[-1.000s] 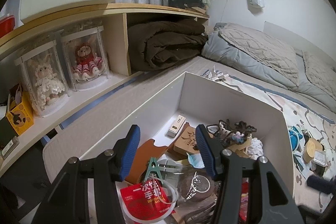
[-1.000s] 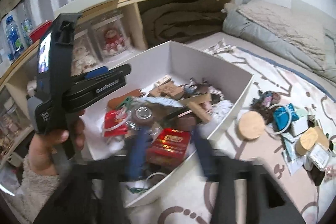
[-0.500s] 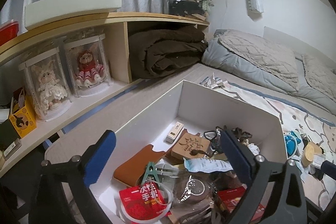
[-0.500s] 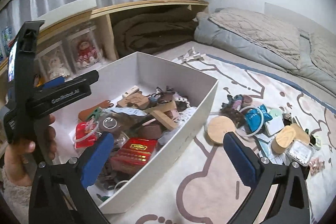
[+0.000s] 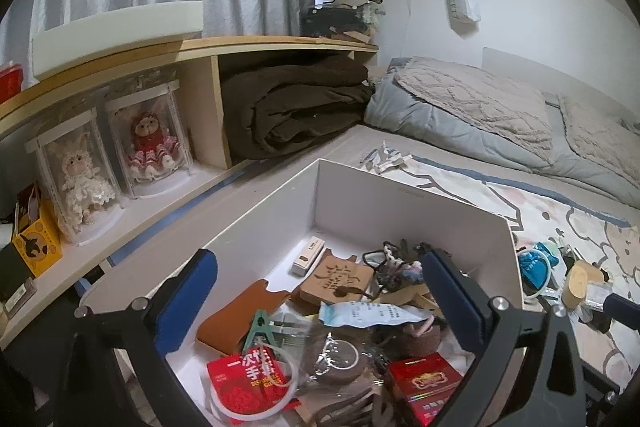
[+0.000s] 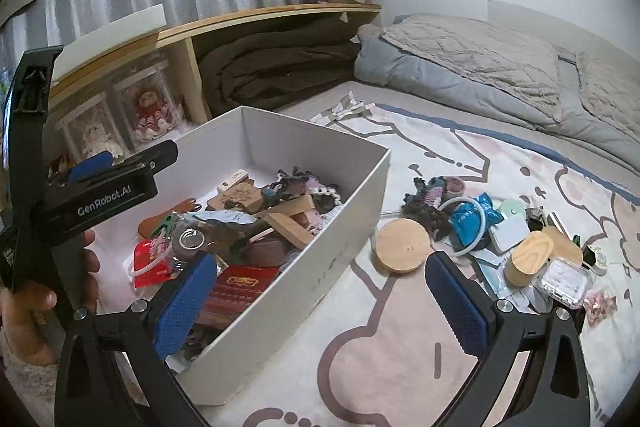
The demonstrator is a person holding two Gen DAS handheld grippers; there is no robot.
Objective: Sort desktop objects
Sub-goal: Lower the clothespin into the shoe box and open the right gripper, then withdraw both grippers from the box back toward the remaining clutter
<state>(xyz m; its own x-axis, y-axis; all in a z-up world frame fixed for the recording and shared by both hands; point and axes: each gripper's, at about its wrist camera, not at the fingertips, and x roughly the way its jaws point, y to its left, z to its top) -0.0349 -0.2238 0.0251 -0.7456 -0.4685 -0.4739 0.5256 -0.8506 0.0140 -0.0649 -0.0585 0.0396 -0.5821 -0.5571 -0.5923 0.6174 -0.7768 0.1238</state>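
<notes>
A white box (image 5: 400,211) on the bed holds several small things: a red packet (image 5: 244,383), a red carton (image 5: 424,383), a carved wooden tag (image 5: 340,277) and a brown leather piece (image 5: 236,319). My left gripper (image 5: 320,279) hovers over the box's near end. Its jaws are opening wide, with nothing pressed between them. My right gripper (image 6: 322,275) stands open and empty above the box's right wall (image 6: 320,307). To its right lies a loose pile with a round wooden lid (image 6: 402,245), a blue packet (image 6: 474,221) and a wooden jar (image 6: 528,261).
A wooden shelf along the left holds two doll cases (image 5: 148,147), a yellow carton (image 5: 36,247) and a folded brown blanket (image 5: 296,107). A grey quilt (image 5: 480,107) covers the far bed. A hand (image 6: 28,307) grips the left tool's black housing (image 6: 104,203).
Both grippers' jaws spread from half shut to wide open. The right view swung right, from over the box toward the pile on the patterned sheet. The left view drew back slightly.
</notes>
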